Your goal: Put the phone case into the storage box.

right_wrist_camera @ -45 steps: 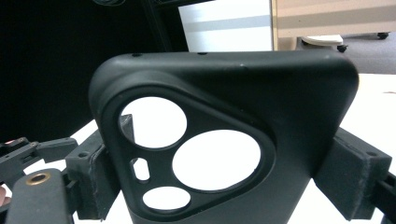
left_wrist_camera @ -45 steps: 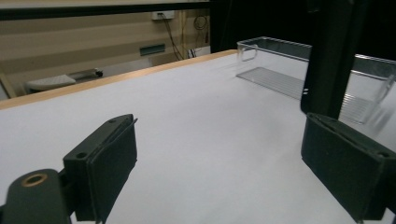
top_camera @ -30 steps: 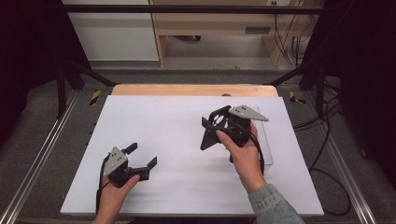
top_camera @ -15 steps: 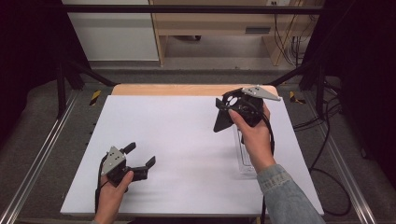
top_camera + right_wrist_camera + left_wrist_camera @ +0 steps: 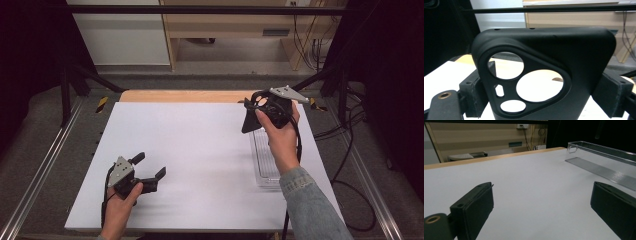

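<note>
High view: my right gripper point(image 5: 250, 111) is raised near the table's far right corner, jaws clamped on a black phone case point(image 5: 544, 72) with round camera cutouts. Below it a clear plastic tray point(image 5: 264, 159) lies along the white table's point(image 5: 190, 145) right edge. My left gripper point(image 5: 149, 166), jaws spread and empty, rests near the front left corner.

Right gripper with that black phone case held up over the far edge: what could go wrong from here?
The black case is pinched only at its side edges by the right gripper, so it could twist or slip. It hangs high above the table, so a drop might bounce it off the far edge. The clear tray lies under that forearm; lowering carelessly could knock it.
</note>
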Demonstrator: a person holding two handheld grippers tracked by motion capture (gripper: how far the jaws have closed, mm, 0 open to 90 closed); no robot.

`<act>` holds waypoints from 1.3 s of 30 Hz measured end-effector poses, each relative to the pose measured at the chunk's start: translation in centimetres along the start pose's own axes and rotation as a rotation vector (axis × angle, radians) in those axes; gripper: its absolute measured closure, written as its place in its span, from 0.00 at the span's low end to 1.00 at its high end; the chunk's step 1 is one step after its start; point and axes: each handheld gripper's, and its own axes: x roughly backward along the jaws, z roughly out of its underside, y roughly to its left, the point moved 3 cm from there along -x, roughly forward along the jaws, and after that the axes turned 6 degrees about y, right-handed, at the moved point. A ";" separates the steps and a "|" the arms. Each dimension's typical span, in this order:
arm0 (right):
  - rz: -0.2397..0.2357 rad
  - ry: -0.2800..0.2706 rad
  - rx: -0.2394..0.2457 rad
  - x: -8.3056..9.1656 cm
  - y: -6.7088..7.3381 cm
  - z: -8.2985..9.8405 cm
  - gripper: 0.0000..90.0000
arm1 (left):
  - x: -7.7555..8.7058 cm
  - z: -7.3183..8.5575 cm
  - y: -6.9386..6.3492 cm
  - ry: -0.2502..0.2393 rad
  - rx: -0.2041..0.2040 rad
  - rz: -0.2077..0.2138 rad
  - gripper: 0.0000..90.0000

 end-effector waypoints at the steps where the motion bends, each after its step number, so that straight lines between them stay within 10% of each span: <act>1: 0.006 -0.001 0.003 0.0 -0.2 0.0 0.15 | 0.0 0.0 0.0 0.001 -0.001 0.001 0.05; 39: 0.148 0.024 -0.050 -2.6 -4.4 0.1 0.15 | -0.3 0.2 -0.2 0.011 -0.012 0.010 0.05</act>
